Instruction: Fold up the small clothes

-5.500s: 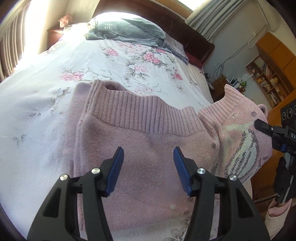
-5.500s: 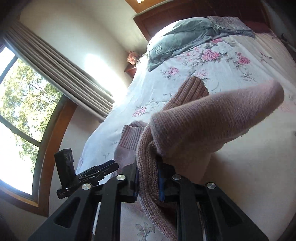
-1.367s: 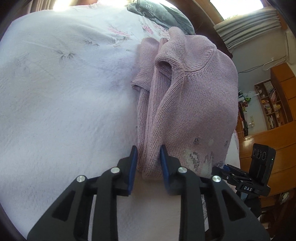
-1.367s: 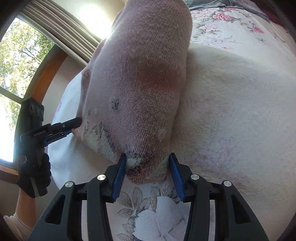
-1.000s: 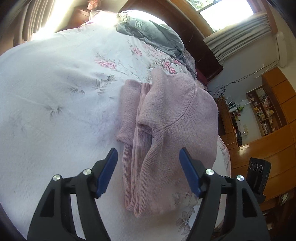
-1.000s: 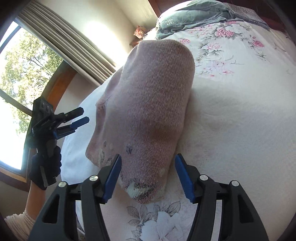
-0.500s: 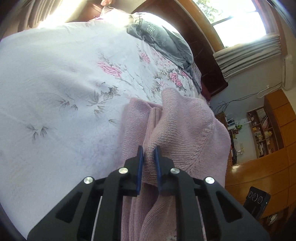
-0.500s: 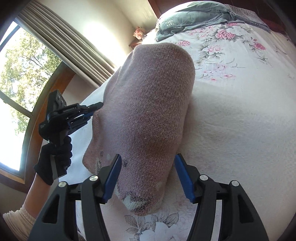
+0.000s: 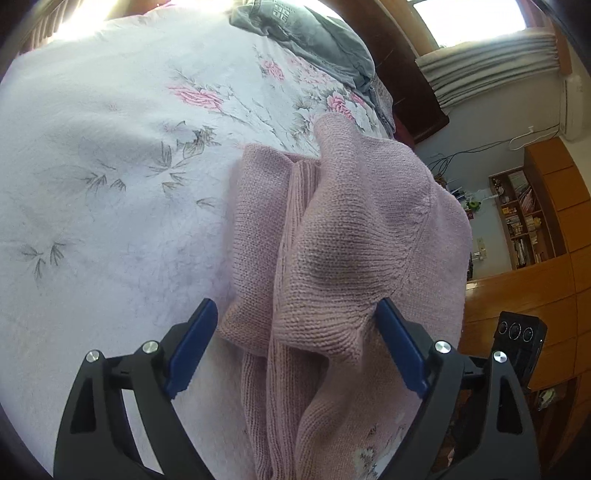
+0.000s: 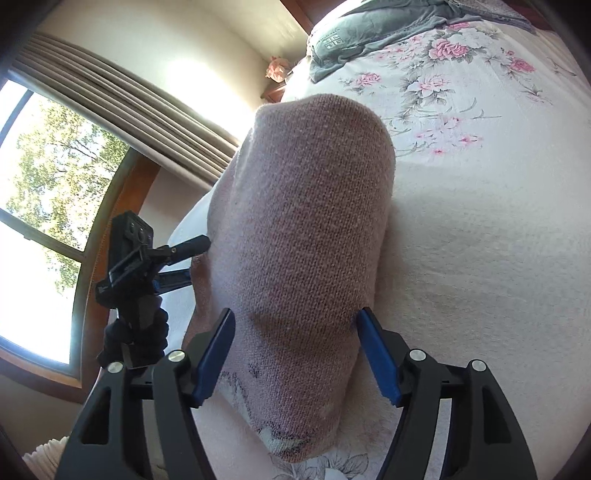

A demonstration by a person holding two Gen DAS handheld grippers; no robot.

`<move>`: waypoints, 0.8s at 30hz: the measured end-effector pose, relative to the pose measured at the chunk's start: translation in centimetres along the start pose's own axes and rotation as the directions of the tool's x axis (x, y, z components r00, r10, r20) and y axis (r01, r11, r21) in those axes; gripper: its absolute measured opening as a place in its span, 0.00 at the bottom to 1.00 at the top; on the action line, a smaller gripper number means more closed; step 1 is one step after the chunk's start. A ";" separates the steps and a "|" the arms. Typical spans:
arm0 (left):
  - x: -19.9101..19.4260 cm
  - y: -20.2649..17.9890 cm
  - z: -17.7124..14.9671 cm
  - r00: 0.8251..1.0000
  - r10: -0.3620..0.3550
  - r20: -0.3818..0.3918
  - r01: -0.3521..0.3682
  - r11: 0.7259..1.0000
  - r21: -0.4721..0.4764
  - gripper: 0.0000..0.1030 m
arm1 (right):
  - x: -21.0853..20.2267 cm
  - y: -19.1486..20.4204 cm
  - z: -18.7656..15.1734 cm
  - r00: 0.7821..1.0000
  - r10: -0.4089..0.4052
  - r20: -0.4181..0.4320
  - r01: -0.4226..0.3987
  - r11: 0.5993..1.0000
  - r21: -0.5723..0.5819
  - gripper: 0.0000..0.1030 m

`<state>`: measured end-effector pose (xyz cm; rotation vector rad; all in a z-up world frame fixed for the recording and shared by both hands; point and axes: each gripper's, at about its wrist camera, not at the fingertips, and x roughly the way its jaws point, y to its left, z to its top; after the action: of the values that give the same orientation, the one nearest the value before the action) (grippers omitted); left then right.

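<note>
Pink sweater (image 9: 354,236) lies folded in a long bundle on the flowered bedspread (image 9: 110,184). The left gripper (image 9: 295,347) is spread wide, its blue pads (image 9: 192,343) on each side of a bunched sleeve fold, holding nothing. The right gripper (image 10: 295,354) is wide too, with the sweater's end humped between its pads, not pinched. That end shows a pale picture with dark stitches. A gray blanket (image 10: 369,33) with a white square mark lies by the headboard. No words can be read.
</note>
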<state>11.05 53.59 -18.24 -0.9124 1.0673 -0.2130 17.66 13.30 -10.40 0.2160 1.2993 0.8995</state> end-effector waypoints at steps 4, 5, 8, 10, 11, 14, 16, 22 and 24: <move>2.0 0.7 0.2 0.997 -0.077 -0.014 0.077 0.997 -0.021 0.91 | 0.8 -1.4 1.0 0.998 0.067 0.004 -0.067 0.996 0.063 0.84; 2.3 0.8 0.2 0.995 -0.094 -0.016 0.094 0.995 -0.030 0.91 | 1.2 -1.9 1.2 0.996 0.088 0.001 -0.088 0.992 0.088 0.86; 2.6 1.2 -0.1 0.989 -0.149 -0.006 0.148 0.988 -0.051 0.92 | 3.0 -3.4 1.7 0.990 0.139 -0.013 -0.135 0.979 0.154 0.91; 2.6 1.2 -0.6 0.983 -0.186 -0.004 0.186 0.982 -0.046 0.92 | 4.4 -4.2 1.9 0.982 0.187 -0.017 -0.180 0.963 0.199 0.94; 2.7 1.1 -1.0 0.980 -0.200 -0.007 0.199 0.979 -0.036 0.92 | 4.9 -4.5 1.9 0.978 0.206 -0.012 -0.199 0.956 0.215 0.96; 3.1 0.4 -1.7 0.984 -0.180 -0.004 0.180 0.984 -0.004 0.84 | 5.4 -4.2 2.2 0.978 0.207 0.005 -0.204 0.956 0.211 0.89; 3.1 0.4 -1.9 0.977 -0.214 -0.003 0.214 0.977 -0.015 0.59 | 4.8 -3.7 2.2 0.974 0.226 0.010 -0.223 0.956 0.193 0.74; 1.4 -2.0 -3.4 0.953 -0.302 0.024 0.302 0.953 0.001 0.47 | 1.2 -3.1 1.5 0.965 0.260 0.032 -0.261 0.952 0.159 0.60; 0.9 -4.2 -4.3 0.945 -0.326 0.023 0.326 0.945 0.019 0.47 | -1.0 -3.4 1.1 0.956 0.291 0.048 -0.295 0.942 0.159 0.60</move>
<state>9.06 48.10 -16.46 -1.0731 0.8841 -0.4823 20.23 10.78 -11.39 0.5605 1.3417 1.0366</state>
